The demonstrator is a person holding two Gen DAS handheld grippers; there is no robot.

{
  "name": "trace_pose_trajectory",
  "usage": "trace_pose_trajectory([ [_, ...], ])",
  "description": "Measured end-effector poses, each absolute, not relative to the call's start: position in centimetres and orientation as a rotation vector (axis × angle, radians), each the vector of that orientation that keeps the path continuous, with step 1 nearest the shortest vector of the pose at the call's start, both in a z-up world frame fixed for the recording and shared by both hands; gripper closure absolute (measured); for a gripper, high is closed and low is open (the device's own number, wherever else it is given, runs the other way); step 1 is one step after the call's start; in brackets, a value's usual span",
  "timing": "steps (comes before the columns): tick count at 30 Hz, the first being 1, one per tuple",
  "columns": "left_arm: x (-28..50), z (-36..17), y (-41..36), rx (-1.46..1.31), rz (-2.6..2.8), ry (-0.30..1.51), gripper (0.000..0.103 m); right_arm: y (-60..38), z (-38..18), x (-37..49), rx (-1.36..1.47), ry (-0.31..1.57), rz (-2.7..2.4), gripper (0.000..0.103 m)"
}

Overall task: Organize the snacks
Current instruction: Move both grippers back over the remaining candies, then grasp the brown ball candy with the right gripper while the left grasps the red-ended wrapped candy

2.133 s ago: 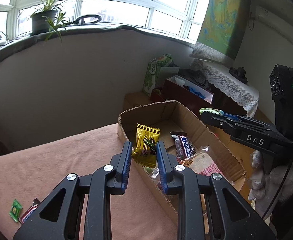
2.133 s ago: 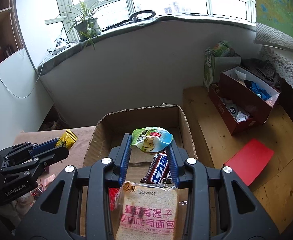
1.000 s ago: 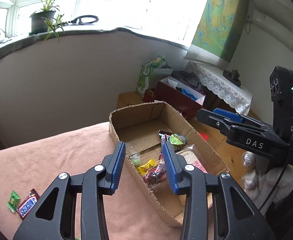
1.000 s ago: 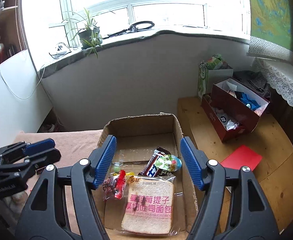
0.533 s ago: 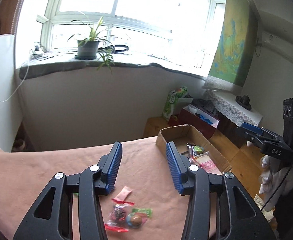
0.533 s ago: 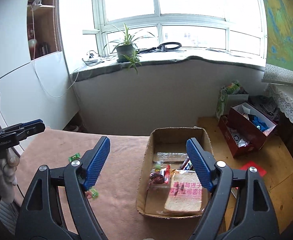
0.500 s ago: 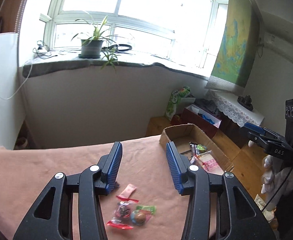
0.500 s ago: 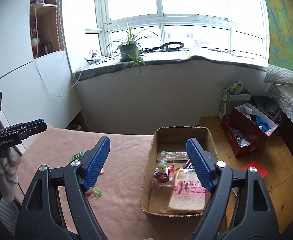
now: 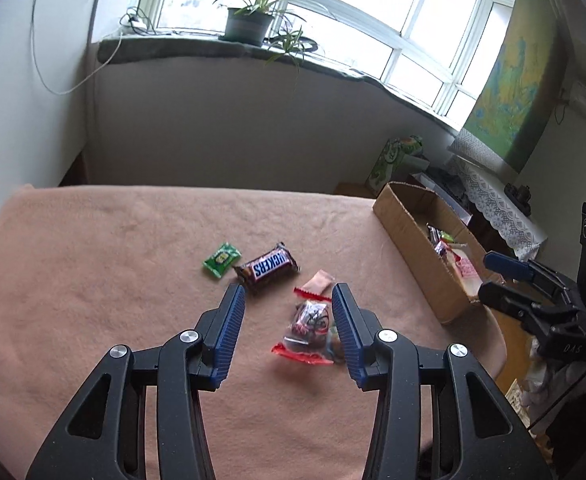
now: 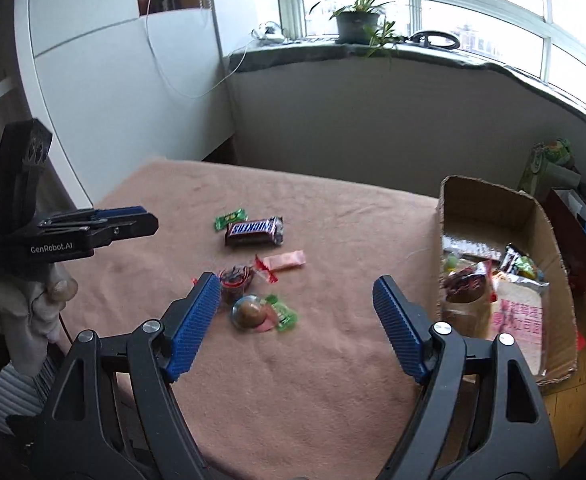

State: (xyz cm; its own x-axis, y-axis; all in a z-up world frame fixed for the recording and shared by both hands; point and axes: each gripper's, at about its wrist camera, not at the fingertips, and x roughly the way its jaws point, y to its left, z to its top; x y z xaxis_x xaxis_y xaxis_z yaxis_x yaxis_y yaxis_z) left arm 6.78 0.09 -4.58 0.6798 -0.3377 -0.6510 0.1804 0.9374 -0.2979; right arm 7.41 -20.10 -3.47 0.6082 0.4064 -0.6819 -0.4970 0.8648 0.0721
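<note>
Loose snacks lie on the peach blanket (image 9: 93, 264): a green candy (image 9: 221, 259), a Snickers bar (image 9: 267, 268), a pink wrapper (image 9: 318, 282) and a clear packet with red ends (image 9: 309, 332). My left gripper (image 9: 287, 296) hangs open just above that packet, holding nothing. My right gripper (image 10: 295, 284) is open wide and empty above a round chocolate sweet (image 10: 253, 312) and a dark red packet (image 10: 235, 280), with the Snickers bar (image 10: 255, 231) beyond. The cardboard box (image 10: 489, 204) at the right holds a bread packet (image 10: 517, 320) and several snacks.
The cardboard box (image 9: 409, 232) stands at the blanket's right edge, over a wooden floor. A gloved hand (image 10: 25, 304) carries the left gripper (image 10: 151, 222) at the left side. A grey wall and a windowsill with a potted plant (image 10: 357, 24) lie behind.
Both grippers let their packets go in the box, opened wider and swung left from the box to above the loose snacks on the blanket, dropping a little lower.
</note>
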Motion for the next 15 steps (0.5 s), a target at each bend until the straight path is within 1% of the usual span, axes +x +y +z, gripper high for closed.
trace_pose_trajectory([
  [3,7.2,-6.3,-0.8,-0.221,-0.309,0.813,0.059,-18.7,-6.1,7.9,-0.158,0.806,0.561,0.022],
  [5,7.6,-7.3,-1.3,-0.220,-0.316,0.835,0.055,-18.3,-7.6,8.1,-0.163,0.833,0.588,0.022],
  [8,8.2,-8.6,-1.9,-0.216,-0.329,0.862,0.055,-17.6,-9.3,8.4,-0.186,0.861,0.607,0.023],
  [9,8.4,-8.9,-2.1,-0.216,-0.332,0.870,0.055,-17.3,-9.8,8.5,-0.199,0.865,0.611,0.025],
  [11,8.9,-9.6,-2.6,-0.211,-0.343,0.888,0.055,-16.8,-10.6,8.8,-0.221,0.879,0.623,0.039],
  [13,9.4,-10.0,-3.2,-0.194,-0.347,0.898,0.055,-16.3,-11.4,9.2,-0.234,0.890,0.624,0.045],
  [15,9.8,-10.3,-3.6,-0.180,-0.349,0.904,0.055,-16.1,-12.0,9.6,-0.230,0.898,0.630,0.049],
])
